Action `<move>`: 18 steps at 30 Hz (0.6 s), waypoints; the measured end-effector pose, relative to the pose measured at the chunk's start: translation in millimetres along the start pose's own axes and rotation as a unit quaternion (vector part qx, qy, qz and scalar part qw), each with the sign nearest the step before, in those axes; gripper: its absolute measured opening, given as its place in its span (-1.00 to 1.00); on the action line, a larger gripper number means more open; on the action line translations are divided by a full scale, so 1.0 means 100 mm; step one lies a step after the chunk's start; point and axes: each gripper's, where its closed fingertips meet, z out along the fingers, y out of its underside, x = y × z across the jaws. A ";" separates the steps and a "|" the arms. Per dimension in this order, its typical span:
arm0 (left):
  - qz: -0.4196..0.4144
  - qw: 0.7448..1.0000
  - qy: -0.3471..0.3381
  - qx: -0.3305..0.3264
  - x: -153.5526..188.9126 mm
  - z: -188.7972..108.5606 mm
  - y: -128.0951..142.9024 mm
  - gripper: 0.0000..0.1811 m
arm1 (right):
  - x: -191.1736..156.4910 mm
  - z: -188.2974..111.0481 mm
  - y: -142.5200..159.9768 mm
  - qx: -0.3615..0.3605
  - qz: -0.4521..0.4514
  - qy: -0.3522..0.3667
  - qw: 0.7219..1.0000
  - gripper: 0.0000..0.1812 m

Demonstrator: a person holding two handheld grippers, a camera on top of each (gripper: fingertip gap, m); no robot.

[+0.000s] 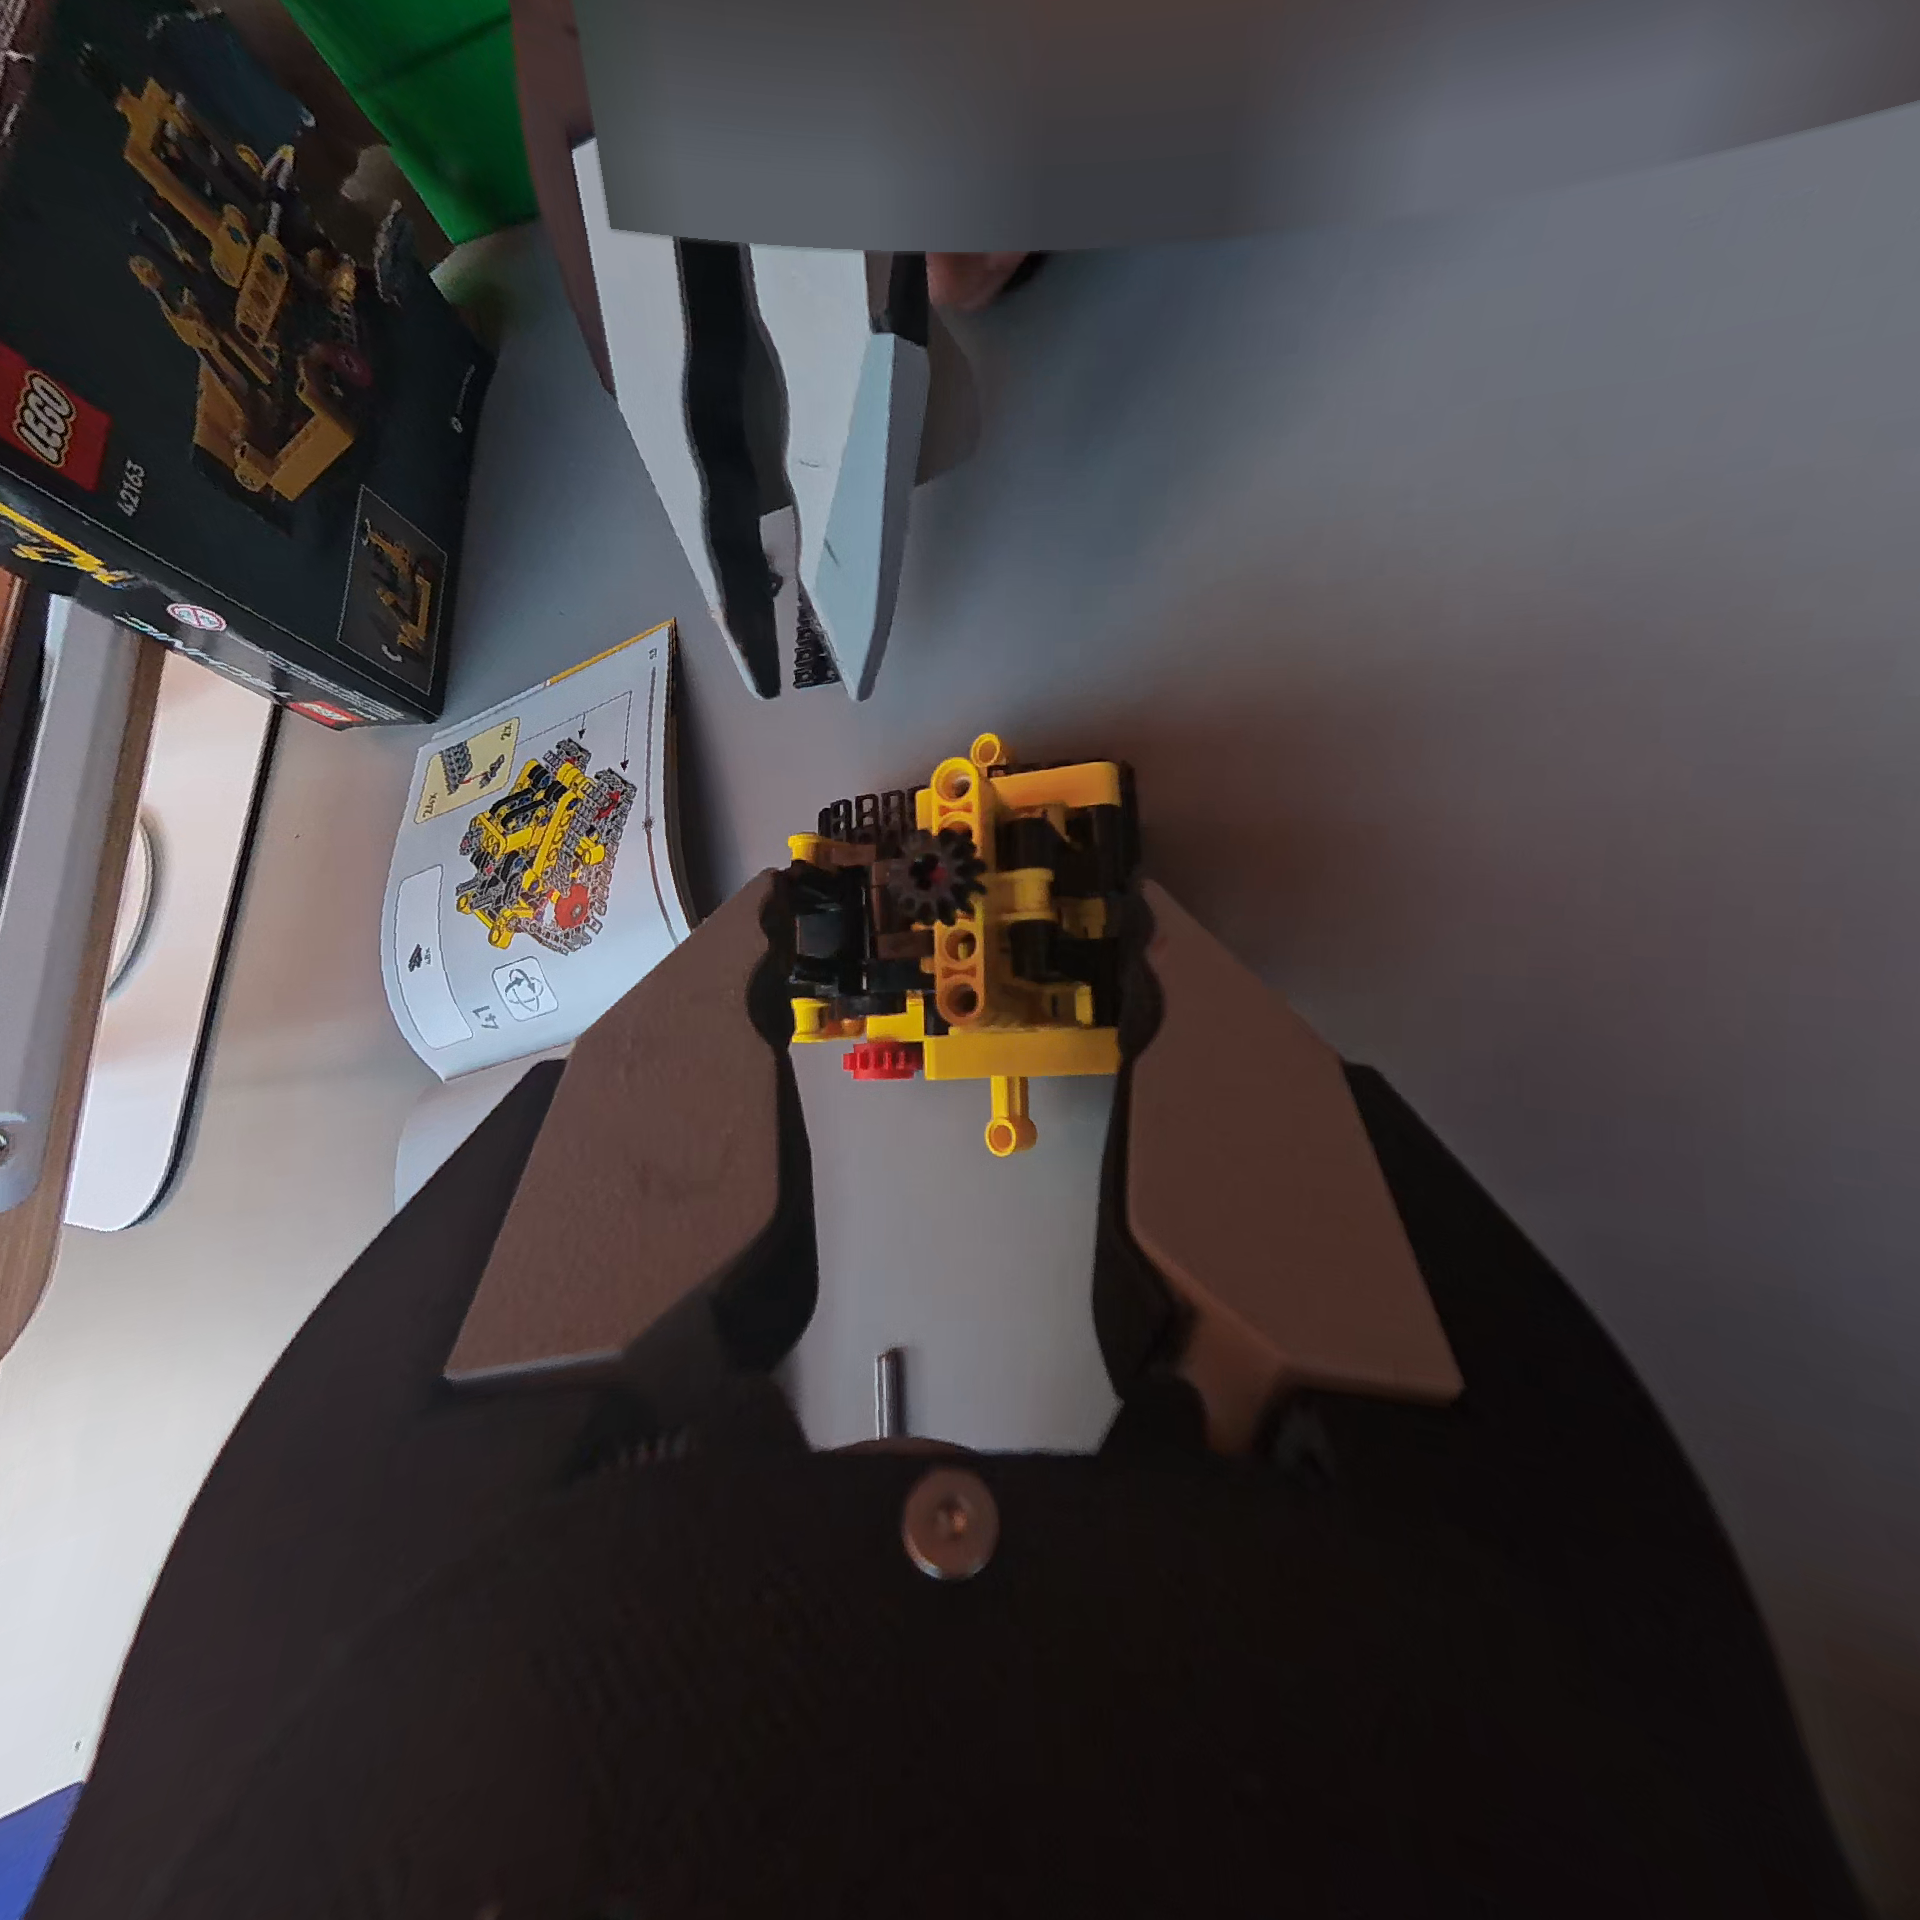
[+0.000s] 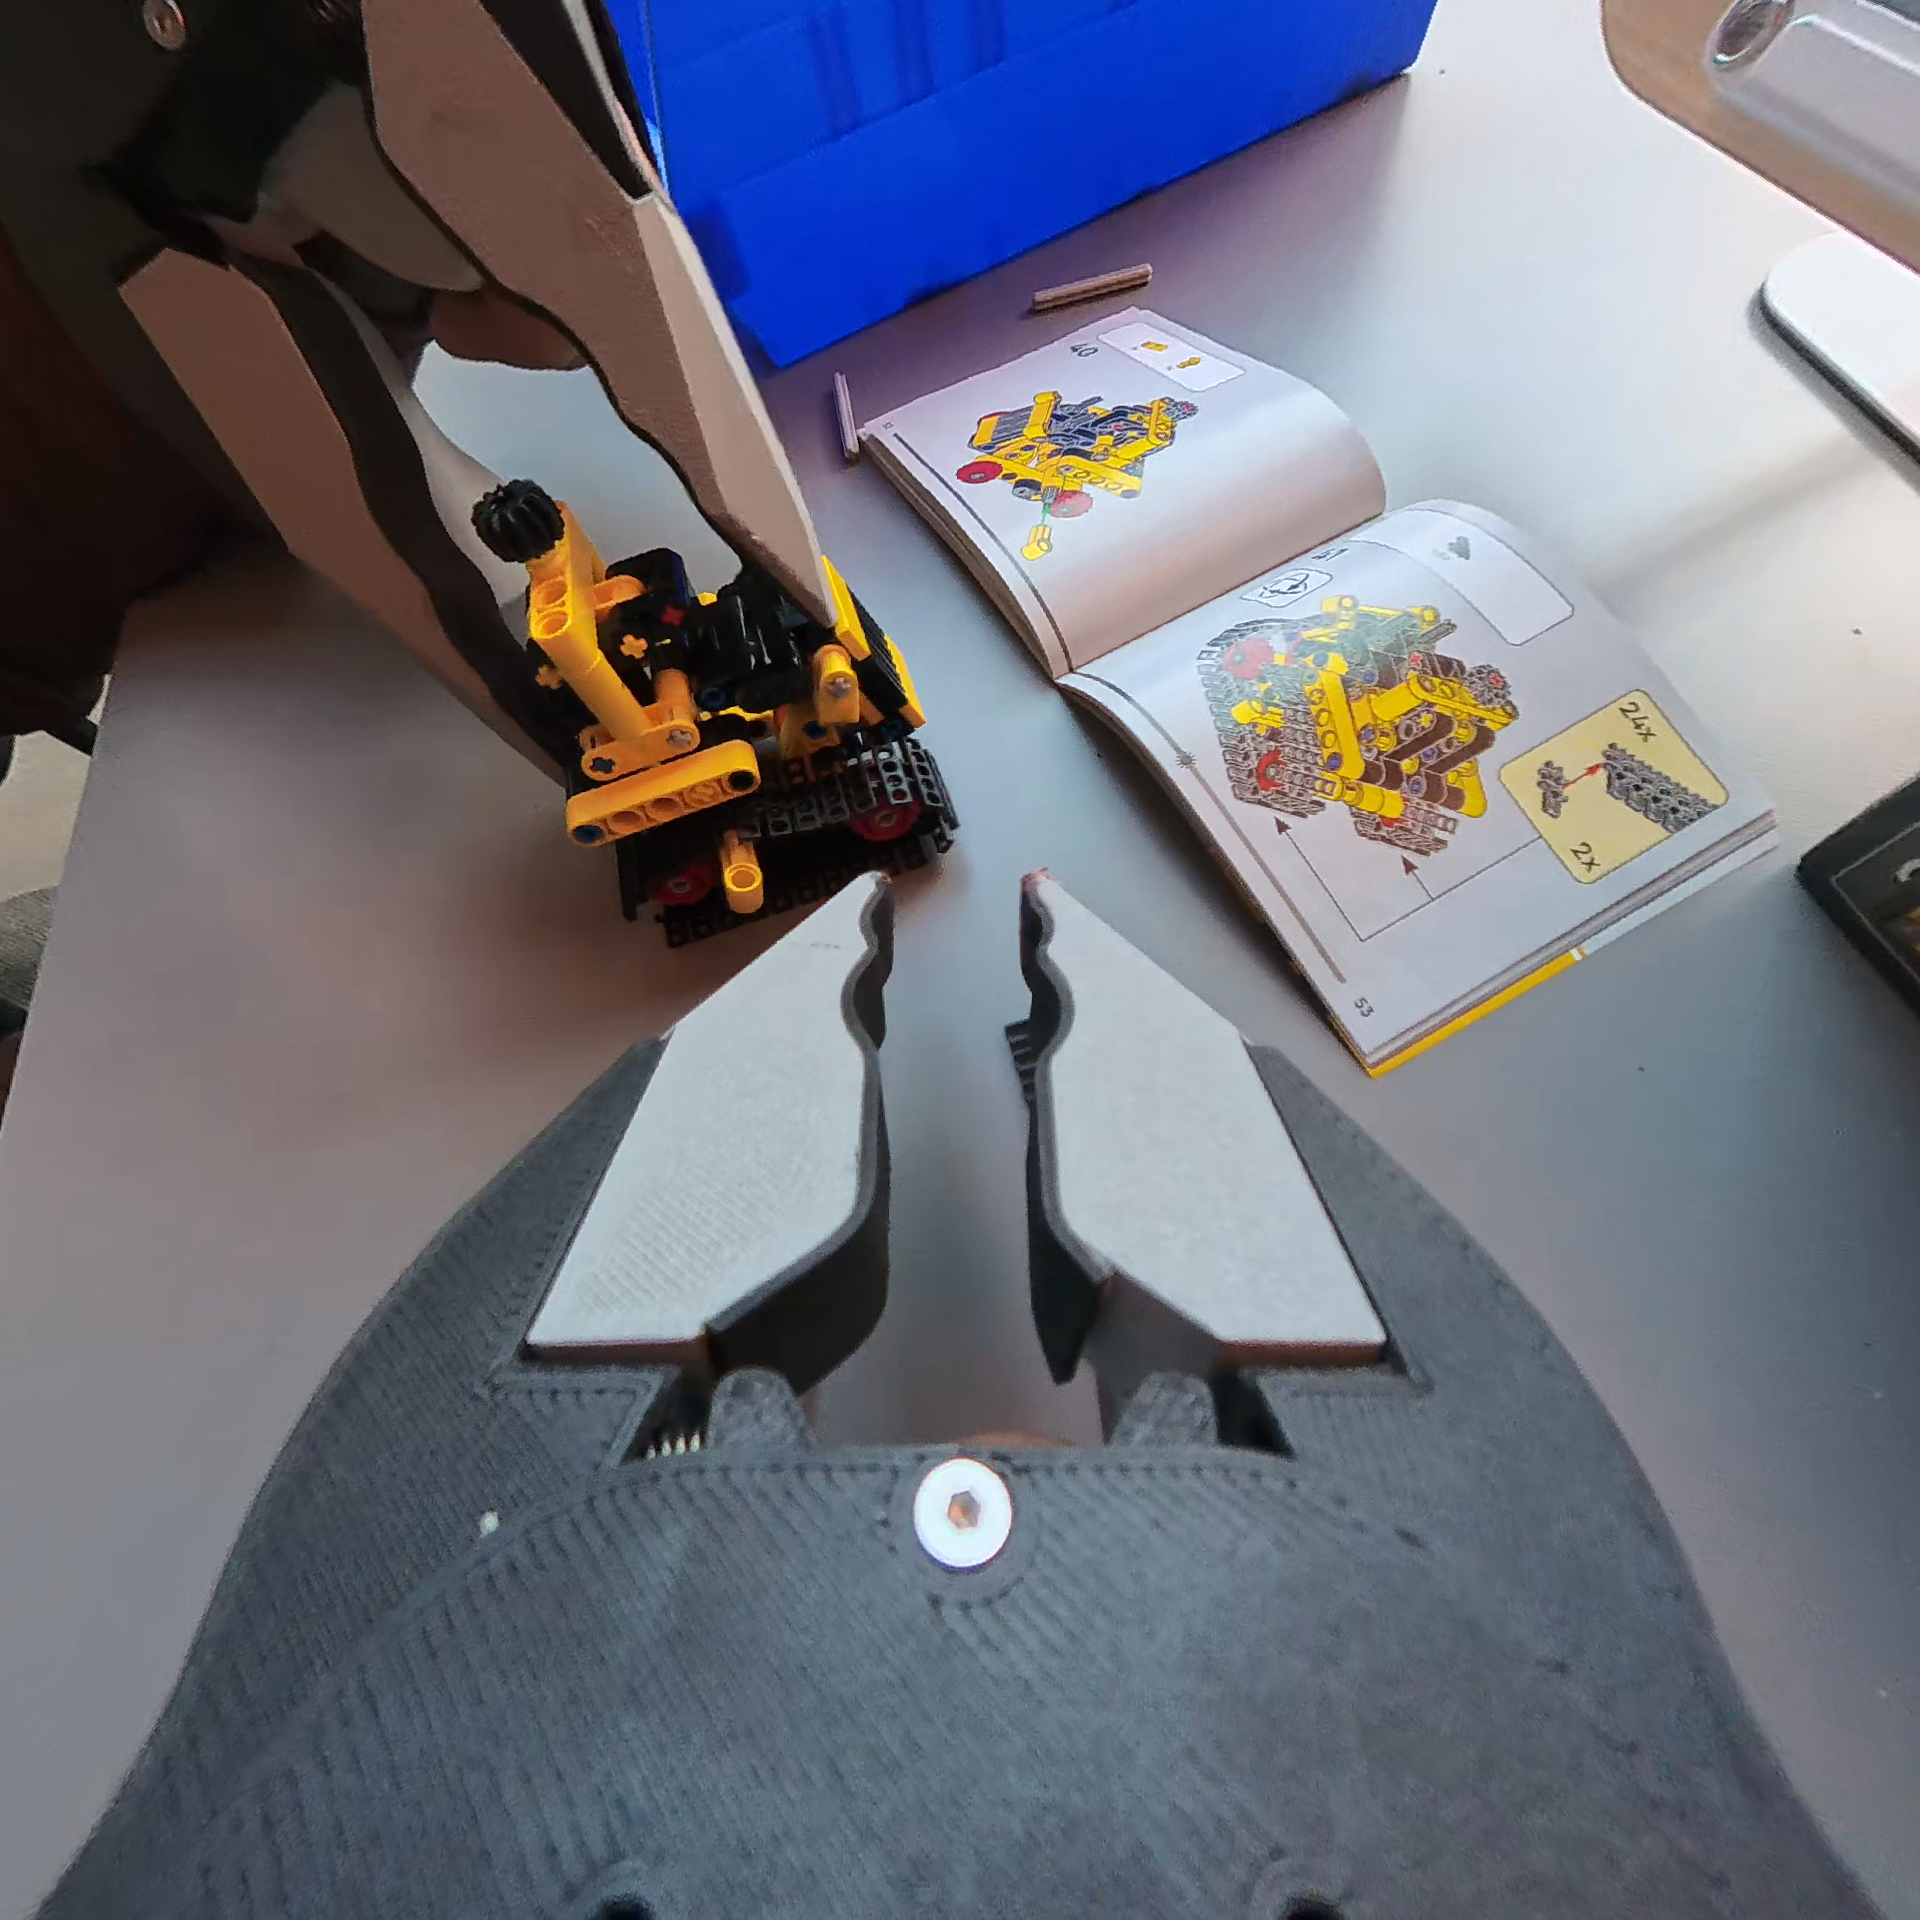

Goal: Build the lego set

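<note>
The yellow and black lego model stands on the grey table, with black tracks and red wheels under it in the right wrist view. My left gripper is shut on the model's sides; it comes down from the upper left in the right wrist view. My right gripper is open, just right of and in front of the model, tips close to the table. It shows beyond the model in the left wrist view. A small black ribbed piece sits at the inner edge of its right finger.
The open instruction booklet lies right of the model and shows in the left wrist view. The lego box is beyond it. A blue bin stands at the back. Two thin axles lie near it. A grey pin lies between my left fingers. The tips of one gripper are about 7 cm away from the tips of the other. About 11 cm separates my left fingertips from the grey pin.
</note>
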 end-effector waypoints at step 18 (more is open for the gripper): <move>0.015 1.000 -0.014 -0.001 0.00 -0.01 -0.01 -0.33 | -0.19 0.09 0.13 -0.047 -0.070 -0.024 0.996 -0.76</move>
